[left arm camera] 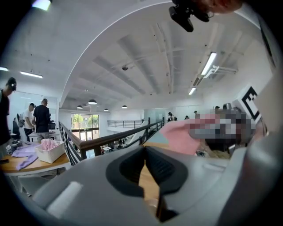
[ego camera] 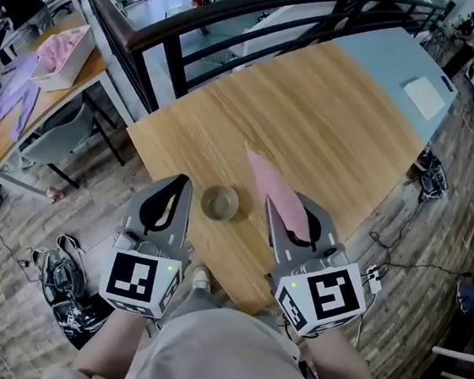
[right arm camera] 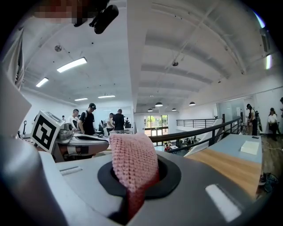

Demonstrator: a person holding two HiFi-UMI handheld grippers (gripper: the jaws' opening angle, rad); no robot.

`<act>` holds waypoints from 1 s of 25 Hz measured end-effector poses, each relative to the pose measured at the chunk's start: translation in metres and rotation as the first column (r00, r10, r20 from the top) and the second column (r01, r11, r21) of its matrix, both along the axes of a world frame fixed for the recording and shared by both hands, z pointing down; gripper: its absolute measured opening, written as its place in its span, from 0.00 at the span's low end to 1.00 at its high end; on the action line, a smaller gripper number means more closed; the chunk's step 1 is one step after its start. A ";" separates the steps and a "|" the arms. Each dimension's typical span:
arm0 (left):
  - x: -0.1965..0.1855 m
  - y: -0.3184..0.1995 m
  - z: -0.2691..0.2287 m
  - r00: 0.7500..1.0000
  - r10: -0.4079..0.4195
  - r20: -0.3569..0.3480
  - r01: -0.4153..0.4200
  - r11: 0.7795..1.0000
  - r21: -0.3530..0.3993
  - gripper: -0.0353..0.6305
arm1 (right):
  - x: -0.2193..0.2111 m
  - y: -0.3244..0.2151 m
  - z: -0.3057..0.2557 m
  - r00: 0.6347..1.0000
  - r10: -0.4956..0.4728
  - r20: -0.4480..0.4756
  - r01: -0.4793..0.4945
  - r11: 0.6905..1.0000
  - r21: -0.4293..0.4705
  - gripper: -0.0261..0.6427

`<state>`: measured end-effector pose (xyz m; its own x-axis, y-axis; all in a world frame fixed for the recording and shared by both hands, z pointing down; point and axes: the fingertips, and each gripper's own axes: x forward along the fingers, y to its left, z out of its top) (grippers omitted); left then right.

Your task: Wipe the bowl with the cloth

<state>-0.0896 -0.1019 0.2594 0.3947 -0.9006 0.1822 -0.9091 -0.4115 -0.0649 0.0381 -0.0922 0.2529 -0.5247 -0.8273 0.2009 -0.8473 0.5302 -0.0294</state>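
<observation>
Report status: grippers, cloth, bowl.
Left hand-held gripper shut, empty. Right hand-held gripper shut on cloth. Bowl on table between them, nothing blocking.

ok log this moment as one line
left hand-held gripper: shut, empty | right hand-held gripper: shut on pink cloth | bowl: on table between them, untouched

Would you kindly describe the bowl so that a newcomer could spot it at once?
Start at the wooden table; near its closest edge, ahead of the person, stands the bowl. It is small, round and greyish, unlike the long pink cloth beside it, which the right claw grips.
</observation>
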 end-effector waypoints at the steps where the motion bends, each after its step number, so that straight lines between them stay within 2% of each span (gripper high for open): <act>1: 0.000 0.001 -0.003 1.000 0.000 -0.002 0.000 1.000 0.011 0.06 | 0.000 0.002 -0.004 1.000 0.000 0.003 0.000 1.000 0.011 0.06; 6: 0.006 0.007 -0.001 1.000 0.025 -0.013 -0.024 0.998 0.057 0.06 | 0.001 0.011 -0.007 1.000 0.003 0.027 -0.005 0.999 0.049 0.06; 11: 0.011 0.014 0.012 0.999 0.040 0.004 -0.041 0.998 0.043 0.06 | -0.003 0.019 0.007 1.000 0.003 0.009 -0.003 0.999 0.038 0.06; 16: 0.016 0.017 0.021 0.999 0.047 0.007 -0.047 0.999 -0.017 0.06 | 0.002 0.017 0.011 0.999 0.031 0.044 -0.031 0.999 0.011 0.06; 25: 0.013 0.018 0.025 0.999 0.043 0.013 -0.043 0.999 -0.026 0.06 | -0.002 0.014 0.012 0.999 0.039 0.026 -0.040 0.999 0.034 0.06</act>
<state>-0.0765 -0.0838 0.2847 0.4305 -0.8777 0.2104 -0.8895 -0.4521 -0.0662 0.0358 -0.0779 0.2645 -0.4963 -0.8535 0.1590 -0.8667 0.4978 -0.0330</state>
